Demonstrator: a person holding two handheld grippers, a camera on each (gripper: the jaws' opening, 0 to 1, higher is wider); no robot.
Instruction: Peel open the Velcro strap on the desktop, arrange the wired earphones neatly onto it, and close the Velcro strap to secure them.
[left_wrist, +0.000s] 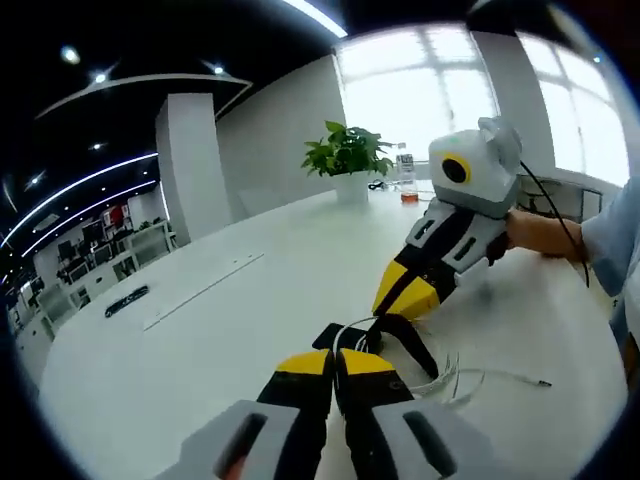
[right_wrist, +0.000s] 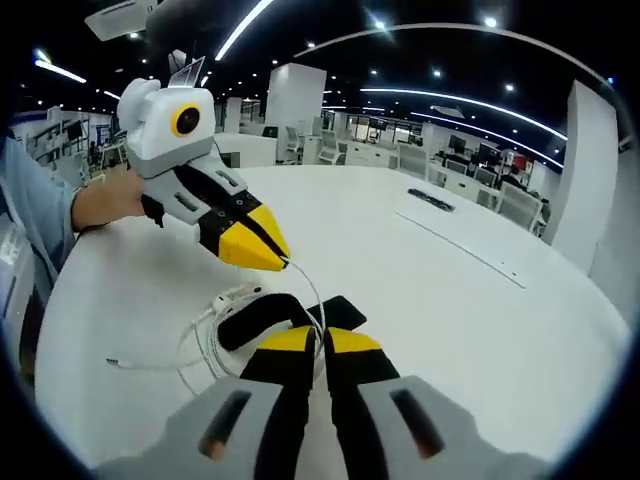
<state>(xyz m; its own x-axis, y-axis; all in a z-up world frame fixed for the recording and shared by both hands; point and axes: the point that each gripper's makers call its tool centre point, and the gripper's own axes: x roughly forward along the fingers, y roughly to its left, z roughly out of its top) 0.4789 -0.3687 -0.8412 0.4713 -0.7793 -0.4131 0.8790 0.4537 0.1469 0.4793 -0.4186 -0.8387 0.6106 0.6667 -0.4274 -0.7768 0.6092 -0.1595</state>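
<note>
Both tongs pressed together: left (left_wrist: 335, 362) pinches black strap (left_wrist: 405, 338), right (right_wrist: 305, 343) pinches earphone cable (right_wrist: 205, 340)

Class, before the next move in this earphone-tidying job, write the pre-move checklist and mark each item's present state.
1. Velcro strap peeled open: ok, one end curls up off the table.
2. Right hand-held gripper holding the strap: ok, its jaws look shut on it.
3. Left hand-held gripper gripping the earphone cable: ok, a strand rises to its tip.
4. Cable coiled neatly on the strap: not ok, the loops lie loose beside it.
5. Plug clear of the loops: ok, it lies off to one side.
6. Strap's fastening face clean: cannot tell.
</note>
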